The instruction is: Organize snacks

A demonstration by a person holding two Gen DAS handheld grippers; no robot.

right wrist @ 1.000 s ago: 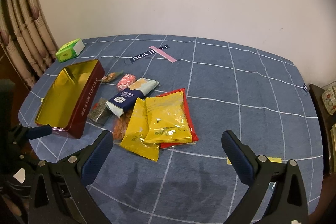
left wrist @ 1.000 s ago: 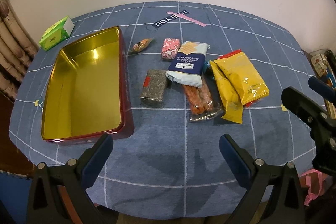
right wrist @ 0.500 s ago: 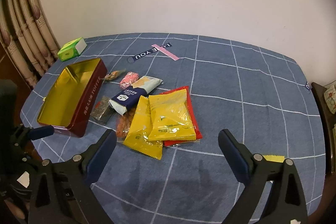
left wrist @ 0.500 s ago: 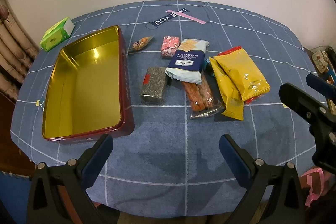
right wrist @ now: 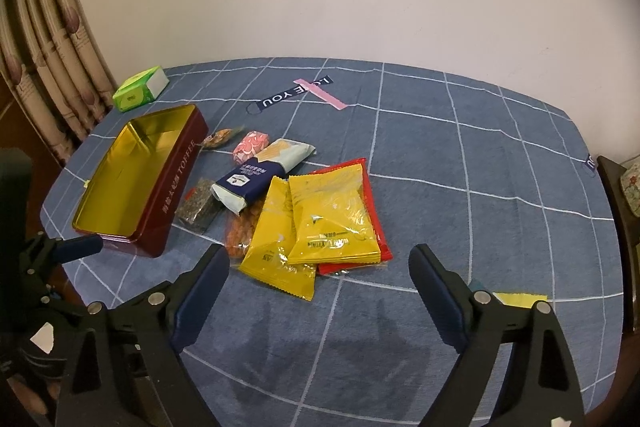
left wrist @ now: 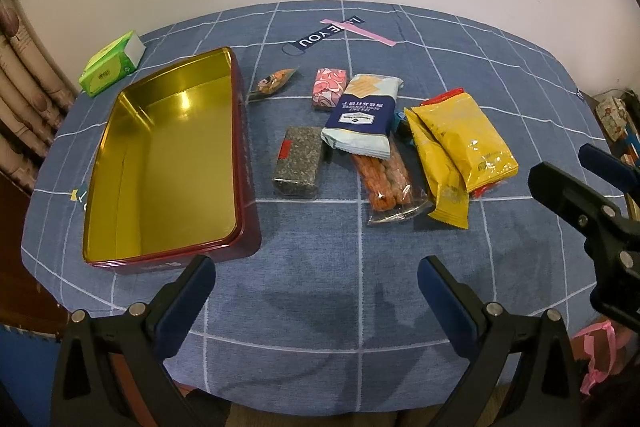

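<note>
Since a second earlier you had eased your right gripper (right wrist: pixel 319 287) nearer the yellow packets (right wrist: pixel 332 219), while your left gripper (left wrist: pixel 316 291) barely shifted; both gaped wide, holding nothing. The gold-lined tin (left wrist: pixel 168 163) sat empty by the tablecloth's (left wrist: pixel 320 287) left edge, glossy wrappers clustered mid-cloth, probably a green tissue pack (left wrist: pixel 112 67) at the far-left corner.
</note>
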